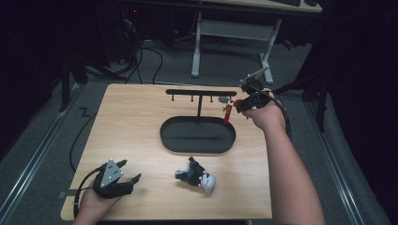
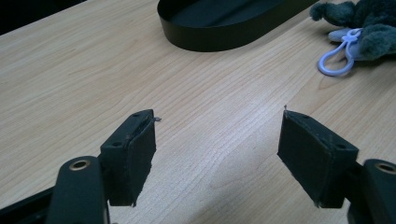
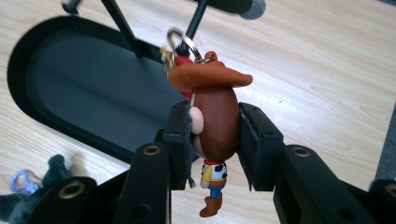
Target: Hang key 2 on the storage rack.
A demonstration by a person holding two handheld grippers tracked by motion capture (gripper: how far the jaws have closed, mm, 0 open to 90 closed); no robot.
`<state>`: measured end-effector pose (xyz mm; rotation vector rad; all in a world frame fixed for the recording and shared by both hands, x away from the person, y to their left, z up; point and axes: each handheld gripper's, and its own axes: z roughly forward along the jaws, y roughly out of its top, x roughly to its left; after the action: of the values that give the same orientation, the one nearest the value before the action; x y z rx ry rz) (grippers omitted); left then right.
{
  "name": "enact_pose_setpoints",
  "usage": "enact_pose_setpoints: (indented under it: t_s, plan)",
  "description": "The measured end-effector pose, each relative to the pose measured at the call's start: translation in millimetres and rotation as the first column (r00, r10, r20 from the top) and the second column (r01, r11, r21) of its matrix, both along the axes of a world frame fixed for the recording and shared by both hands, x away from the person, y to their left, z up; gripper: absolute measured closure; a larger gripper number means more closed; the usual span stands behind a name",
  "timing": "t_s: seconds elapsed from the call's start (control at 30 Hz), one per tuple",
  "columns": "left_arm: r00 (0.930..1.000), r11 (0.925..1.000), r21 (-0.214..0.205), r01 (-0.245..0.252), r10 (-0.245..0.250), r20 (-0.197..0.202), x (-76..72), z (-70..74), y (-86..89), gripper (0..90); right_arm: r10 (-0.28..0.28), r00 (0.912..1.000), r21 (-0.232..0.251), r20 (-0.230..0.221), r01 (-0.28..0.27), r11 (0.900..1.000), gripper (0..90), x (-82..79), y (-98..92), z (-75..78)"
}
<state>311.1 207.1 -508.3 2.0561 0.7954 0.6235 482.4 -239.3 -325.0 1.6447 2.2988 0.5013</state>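
My right gripper (image 3: 215, 133) is shut on a cowboy figure keychain (image 3: 212, 116) with a brown hat, pinching its head from both sides. In the high view the figure (image 1: 227, 112) hangs by the right end of a black rack (image 1: 201, 93) with several hooks, and my right gripper (image 1: 240, 106) holds it there. The metal key ring (image 3: 182, 44) sticks up above the hat. My left gripper (image 2: 217, 149) rests open on the table at the front left (image 1: 126, 180), with nothing between its pads. A grey plush keychain (image 1: 197, 176) with a pale blue clip (image 2: 337, 58) lies near the front middle.
The rack stands in a black oval tray (image 1: 197, 136) at the middle of the wooden table (image 1: 136, 122). Beyond the table stand a white desk frame (image 1: 230, 33) and cables on the floor. A cable (image 1: 77, 140) hangs past the left edge.
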Motion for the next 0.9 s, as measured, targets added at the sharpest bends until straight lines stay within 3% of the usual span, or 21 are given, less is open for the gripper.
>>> enact_pose_setpoints:
  t_s: [0.57, 0.6, 0.63, 0.73, 0.9]
  plan:
    - [0.9996, 0.9996, 0.010, 0.026, -0.026, -0.009, 1.2, -1.4, -6.0, 28.0, -0.018, 0.9998, 0.035, -0.010, 0.018, 0.9992, 65.8, 4.3, -1.0, -48.7]
    - [0.9996, 0.9996, 0.011, 0.028, -0.028, -0.008, 1.3, -1.3, -7.1, 27.9, -0.025, 0.9997, 0.043, -0.005, 0.025, 0.9988, 60.0, 4.6, -1.5, -54.0]
    - [0.9995, 0.9995, 0.010, 0.030, -0.030, -0.009, 1.3, -1.0, -7.8, 27.9, -0.025, 0.9997, 0.043, -0.005, 0.025, 0.9988, 60.0, 4.6, -1.5, -54.0]
    - [0.9994, 0.9993, 0.009, 0.035, -0.035, -0.006, 2.3, -0.7, -9.8, 27.9, -0.057, 0.9983, 0.051, -0.002, 0.057, 0.9970, 43.2, 4.8, -3.1, -58.1]
    - [0.9992, 0.9992, 0.000, 0.039, -0.039, -0.004, 5.1, 0.5, -12.2, 27.8, -0.065, 0.9977, 0.064, 0.019, 0.064, 0.9959, 42.0, -0.2, -7.1, -53.7]
